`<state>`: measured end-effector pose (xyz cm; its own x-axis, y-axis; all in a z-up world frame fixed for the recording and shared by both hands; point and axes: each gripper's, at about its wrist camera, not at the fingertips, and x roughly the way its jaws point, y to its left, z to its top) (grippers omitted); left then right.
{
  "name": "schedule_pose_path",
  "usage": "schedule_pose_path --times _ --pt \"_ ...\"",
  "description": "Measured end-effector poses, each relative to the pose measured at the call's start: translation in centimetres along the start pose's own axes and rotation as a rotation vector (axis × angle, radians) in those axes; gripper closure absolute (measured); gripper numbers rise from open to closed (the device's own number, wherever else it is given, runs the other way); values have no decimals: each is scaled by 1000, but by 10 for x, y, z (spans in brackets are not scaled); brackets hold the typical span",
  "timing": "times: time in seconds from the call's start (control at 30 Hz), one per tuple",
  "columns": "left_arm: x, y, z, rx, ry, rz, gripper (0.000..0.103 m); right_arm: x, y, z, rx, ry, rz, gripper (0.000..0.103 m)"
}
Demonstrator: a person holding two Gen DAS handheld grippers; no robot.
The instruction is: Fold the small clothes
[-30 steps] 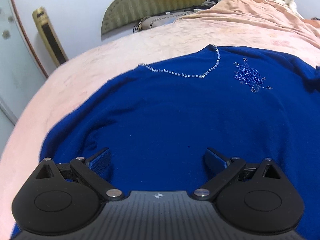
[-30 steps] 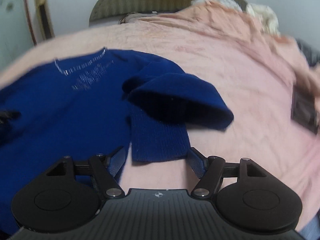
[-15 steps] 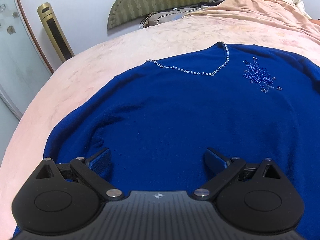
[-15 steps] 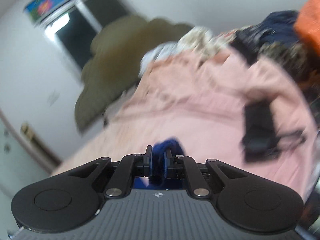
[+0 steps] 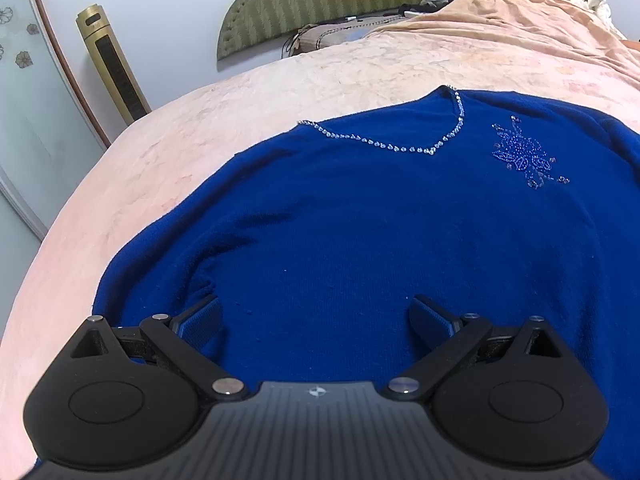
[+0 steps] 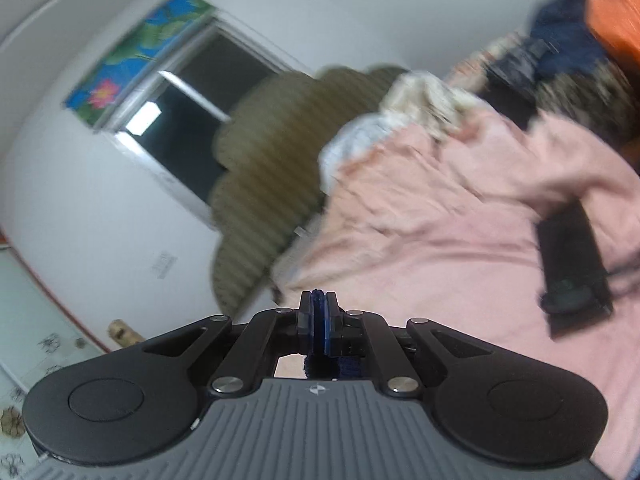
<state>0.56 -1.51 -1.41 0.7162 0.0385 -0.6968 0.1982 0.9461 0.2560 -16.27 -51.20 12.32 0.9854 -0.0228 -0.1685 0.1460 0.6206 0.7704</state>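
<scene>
Blue knit: one sweater (image 5: 360, 240) lies flat on one pink bed (image 5: 160, 152). Left gripper (image 5: 316, 320) hangs spread above it; right gripper (image 6: 319, 320) pinches sweater fabric.

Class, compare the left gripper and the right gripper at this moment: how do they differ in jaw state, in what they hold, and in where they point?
The left gripper has its jaws wide apart; the right gripper has them shut. The left holds nothing, while the right pinches a bit of blue sweater fabric. The left looks down over the sweater spread on the pink bedspread; the right is tilted up toward the wall and window. Both share black bodies and blue finger pads.
</scene>
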Motion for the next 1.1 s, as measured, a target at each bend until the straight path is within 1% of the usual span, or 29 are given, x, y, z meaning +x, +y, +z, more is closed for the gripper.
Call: schedule_pose_path --times 0.03,0.1,0.2,0.23,0.3,0.37,0.5,0.57,0.6,0.63,0.67,0.7,0.73,0.77,0.8,0.83,0.87,0.9,0.97,1.0,1.03,1.1 --pt "0 2 0 -7 0 0 2 -7 10 3 -13 -22 21 94" --pt "2 5 1 -21 6 -5 2 -27 23 13 -35 -76 36 94" --pt "5 7 2 -34 13 -20 2 -52 27 26 -19 -156 35 94" --pt "4 7 2 -33 11 -23 2 -56 25 28 2 -168 41 95" --pt "2 7 2 -27 1 -20 2 -53 21 23 47 -145 60 94" --pt "0 8 2 -27 -5 -16 2 -35 23 6 69 -75 90 94" --pt "-3 15 0 -45 -6 -1 2 34 47 -47 108 159 216 94" --pt "-5 20 -1 -53 -4 13 2 78 67 -81 141 296 299 87" --pt "-7 23 -2 -56 -5 20 2 100 77 -99 164 364 338 82" --pt "-8 26 -2 -57 -7 28 2 120 86 -116 177 444 380 60" --pt "-10 29 -3 -58 -10 40 2 141 98 -133 177 538 425 49" --pt "-11 33 -4 -61 -16 55 2 152 106 -145 156 562 433 45" --pt "-12 36 -4 -66 -22 70 2 158 113 -152 106 549 406 46" --pt "-12 40 -5 -71 -23 85 2 161 119 -156 24 524 373 47" --pt "-10 43 -6 -76 -21 97 2 160 122 -157 -55 482 339 46" --pt "-8 44 -6 -81 -14 104 2 157 122 -158 -136 429 282 46" --pt "-4 46 -6 -89 -2 104 2 153 121 -163 -232 386 200 46" --pt "-1 48 -6 -97 8 100 2 150 123 -174 -356 366 107 46" --pt "5 47 -5 -108 31 81 2 144 128 -205 -643 365 -37 46" --pt "7 45 -4 -107 39 68 2 140 132 -228 -804 381 -90 45" --pt "8 43 -4 -104 42 58 2 136 133 -250 -944 401 -121 44" --pt "7 37 -4 -88 35 50 2 127 133 -292 -1209 430 -140 45"
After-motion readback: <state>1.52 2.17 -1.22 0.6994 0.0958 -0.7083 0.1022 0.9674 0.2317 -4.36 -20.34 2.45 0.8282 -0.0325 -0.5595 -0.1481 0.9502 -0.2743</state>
